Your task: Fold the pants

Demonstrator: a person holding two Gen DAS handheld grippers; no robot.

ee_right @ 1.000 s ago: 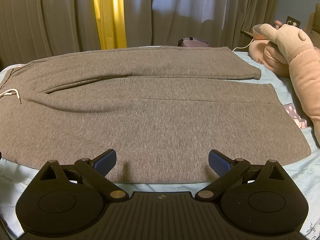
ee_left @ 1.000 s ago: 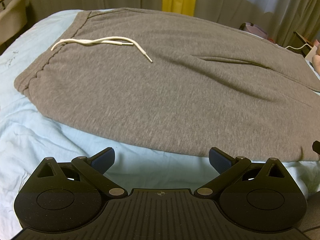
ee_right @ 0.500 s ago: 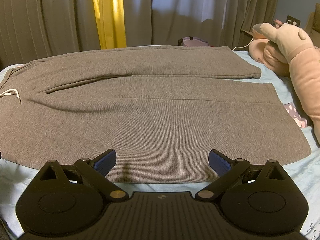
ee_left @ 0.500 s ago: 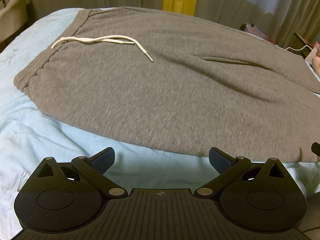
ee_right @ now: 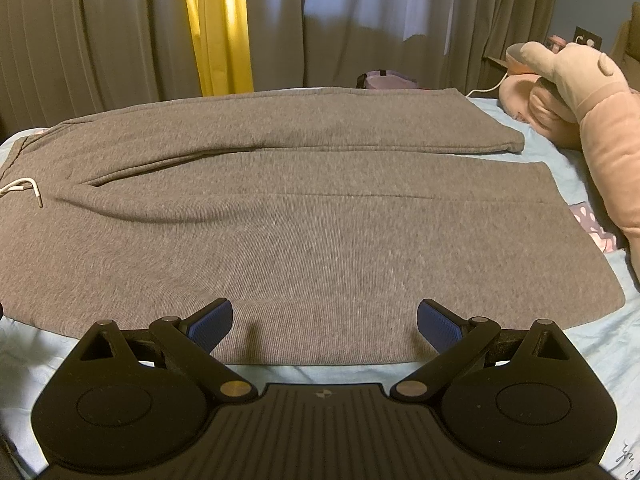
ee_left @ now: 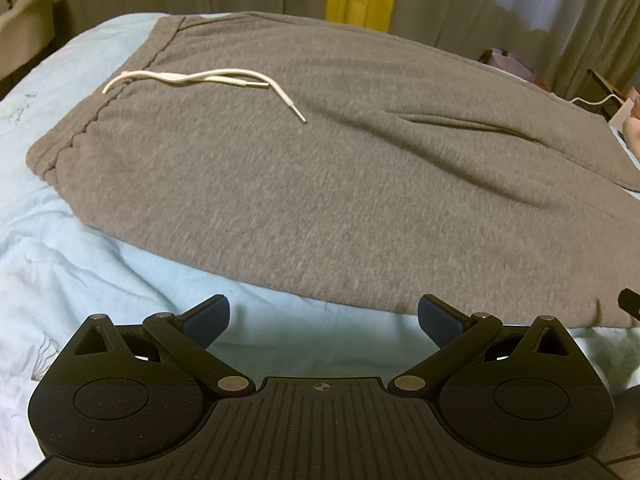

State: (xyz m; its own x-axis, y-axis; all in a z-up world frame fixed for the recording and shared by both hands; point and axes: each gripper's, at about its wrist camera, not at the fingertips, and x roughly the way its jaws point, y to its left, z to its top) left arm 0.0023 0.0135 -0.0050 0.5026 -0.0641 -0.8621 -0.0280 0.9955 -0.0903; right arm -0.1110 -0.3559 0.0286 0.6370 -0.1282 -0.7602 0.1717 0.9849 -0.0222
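Grey sweatpants (ee_left: 320,168) lie flat on a light blue bed, waistband to the left with a white drawstring (ee_left: 208,80) on top. In the right wrist view the pants (ee_right: 304,232) show both legs running right, hems at the right side. My left gripper (ee_left: 323,318) is open and empty, just short of the near edge at the waist end. My right gripper (ee_right: 324,322) is open and empty, with its fingertips over the near edge of the near leg.
The light blue sheet (ee_left: 80,264) surrounds the pants. A pink plush toy (ee_right: 592,112) lies at the right by the hems. Curtains (ee_right: 120,32) hang behind the bed. A white cable (ee_right: 486,88) and a small bag (ee_right: 386,79) sit at the far edge.
My left gripper has drawn slightly back from the pants and shifted a little. The right gripper has barely moved. Both stay open.
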